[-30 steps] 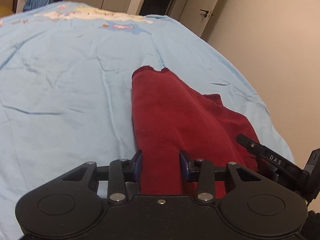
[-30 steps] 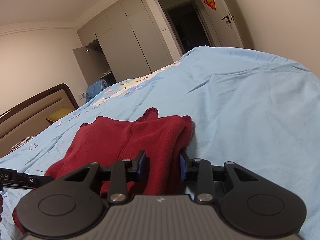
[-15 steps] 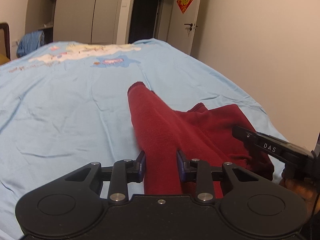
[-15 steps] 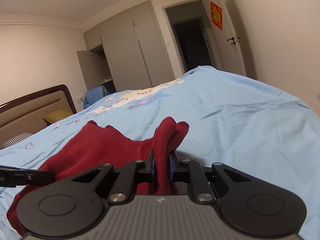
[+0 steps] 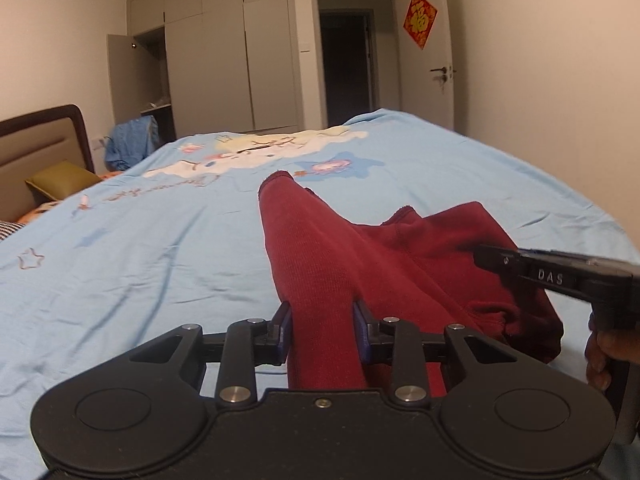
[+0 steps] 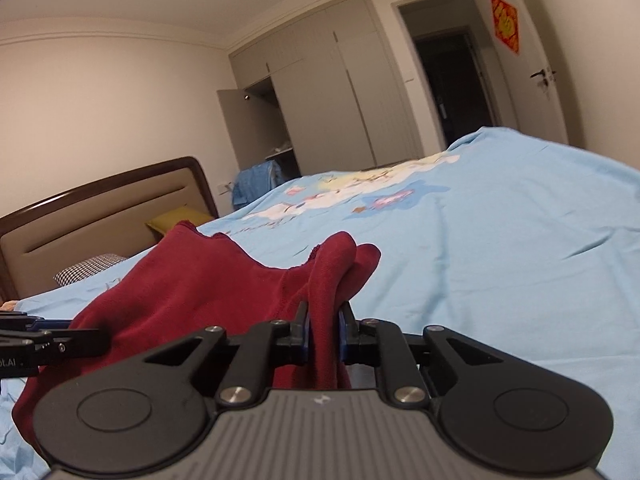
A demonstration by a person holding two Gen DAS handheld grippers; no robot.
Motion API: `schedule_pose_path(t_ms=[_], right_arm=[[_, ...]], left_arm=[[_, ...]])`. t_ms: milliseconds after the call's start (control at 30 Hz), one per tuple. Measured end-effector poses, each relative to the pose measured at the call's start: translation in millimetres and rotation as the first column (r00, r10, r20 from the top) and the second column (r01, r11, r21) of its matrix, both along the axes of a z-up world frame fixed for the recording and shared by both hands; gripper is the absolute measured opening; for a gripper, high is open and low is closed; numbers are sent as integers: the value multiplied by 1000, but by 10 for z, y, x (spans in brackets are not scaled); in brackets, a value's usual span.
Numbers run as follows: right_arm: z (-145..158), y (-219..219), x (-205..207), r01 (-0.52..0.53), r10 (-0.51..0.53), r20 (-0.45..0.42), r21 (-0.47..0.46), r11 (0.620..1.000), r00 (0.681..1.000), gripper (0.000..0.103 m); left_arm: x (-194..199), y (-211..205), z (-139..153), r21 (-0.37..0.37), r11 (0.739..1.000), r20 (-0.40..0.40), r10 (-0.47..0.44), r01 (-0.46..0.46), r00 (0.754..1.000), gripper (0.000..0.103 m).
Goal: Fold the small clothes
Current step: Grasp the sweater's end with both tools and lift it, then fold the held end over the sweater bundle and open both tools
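Lifting red garment [image 5: 320, 264] off bed [image 5: 160, 248]: right claw [image 6: 324, 332], wider a second ago, now clamped on fold; left claw [image 5: 322, 334] half-closed, cloth between its fingers. Fold under way.

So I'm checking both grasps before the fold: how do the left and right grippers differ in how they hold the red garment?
The left gripper has its fingers wide apart around a broad band of the red garment; the right gripper has its fingers close together, pinching a narrow bunch. The cloth lies flat ahead of the left and humps up ahead of the right. Both hold the same garment over the blue bedsheet.
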State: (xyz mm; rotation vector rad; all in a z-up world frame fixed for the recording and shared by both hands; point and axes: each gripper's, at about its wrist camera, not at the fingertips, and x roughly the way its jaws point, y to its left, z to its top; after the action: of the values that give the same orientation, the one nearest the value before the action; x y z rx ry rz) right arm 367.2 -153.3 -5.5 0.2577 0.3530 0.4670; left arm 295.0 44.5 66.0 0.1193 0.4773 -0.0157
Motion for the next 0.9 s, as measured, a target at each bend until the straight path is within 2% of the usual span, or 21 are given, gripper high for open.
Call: schedule_pose_path(t_ms=[67,233,300,367,467,733,800,867,900], right_arm=[[-98,144,137,-7,6,-31,-8,1000,999,15],[-364,234,323,27,-30,-90,-36,999,995,16],[-459,151,345,35,-35,-118,0,999,992,21],[-527,66,365,49,-43,-141,38,998,989,36],[-602,7,392,59,-44,-168,81,995,985,40],[-610,1,406,64,-50,-167,75,995,985,45],[-602,-2,382,70,-58,-169,67,995,984,52],[-596,-7,352,87,-77,-174,52,995,982,64],[-582,1,340,96,-86,-174,47,994,981,67]], left_arm=[[45,116,-96,17,1000,-20,12,-12,1000,34],[166,350,-458,-27,998,-106,45,-48,993,34],[172,391,-569,-49,997,-110,51,-57,993,36],[166,384,-636,-42,998,-96,52,-57,994,37],[145,359,-675,-26,998,-79,48,-50,996,39],[191,361,-623,-28,997,-79,66,-68,995,44],[185,347,-596,-15,997,-78,75,-76,994,49],[167,333,-572,-2,996,-81,94,-95,992,63],[153,331,-560,-3,995,-83,103,-103,991,67]])
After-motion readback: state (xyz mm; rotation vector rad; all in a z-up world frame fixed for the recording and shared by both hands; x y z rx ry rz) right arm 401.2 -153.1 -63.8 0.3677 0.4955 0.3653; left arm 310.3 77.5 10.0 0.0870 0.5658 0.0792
